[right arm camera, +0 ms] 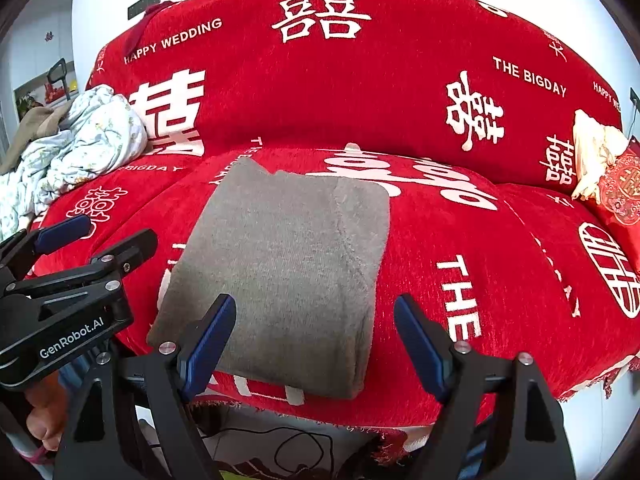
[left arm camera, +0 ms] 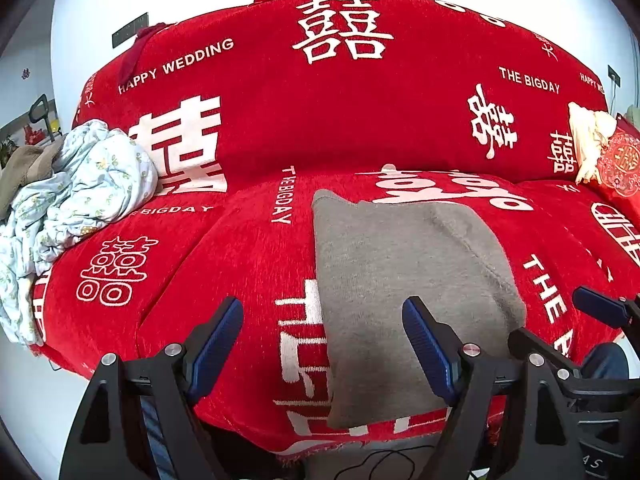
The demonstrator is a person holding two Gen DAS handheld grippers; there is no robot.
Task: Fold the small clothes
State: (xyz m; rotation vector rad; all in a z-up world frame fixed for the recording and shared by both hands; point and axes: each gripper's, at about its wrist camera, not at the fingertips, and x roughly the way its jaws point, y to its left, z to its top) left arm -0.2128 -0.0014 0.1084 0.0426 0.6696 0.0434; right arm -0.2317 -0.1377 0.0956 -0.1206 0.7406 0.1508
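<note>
A grey knit garment (left arm camera: 404, 296) lies folded into a flat rectangle on the red sofa seat (left arm camera: 224, 280); it also shows in the right wrist view (right arm camera: 280, 276). My left gripper (left arm camera: 323, 344) is open and empty, hovering above the seat's front edge, its right finger over the garment's near part. My right gripper (right arm camera: 315, 340) is open and empty, hovering over the garment's near edge. In the right wrist view the left gripper (right arm camera: 96, 236) shows at the left. In the left wrist view the right gripper (left arm camera: 560, 324) shows at the right.
A crumpled pale blue floral cloth (left arm camera: 76, 196) and a brown cloth (left arm camera: 24, 168) are piled at the sofa's left end. A cream cloth (left arm camera: 588, 136) and a red embroidered cushion (left arm camera: 620, 164) sit at the right end. Black cable (right arm camera: 304, 452) lies on the floor below the seat.
</note>
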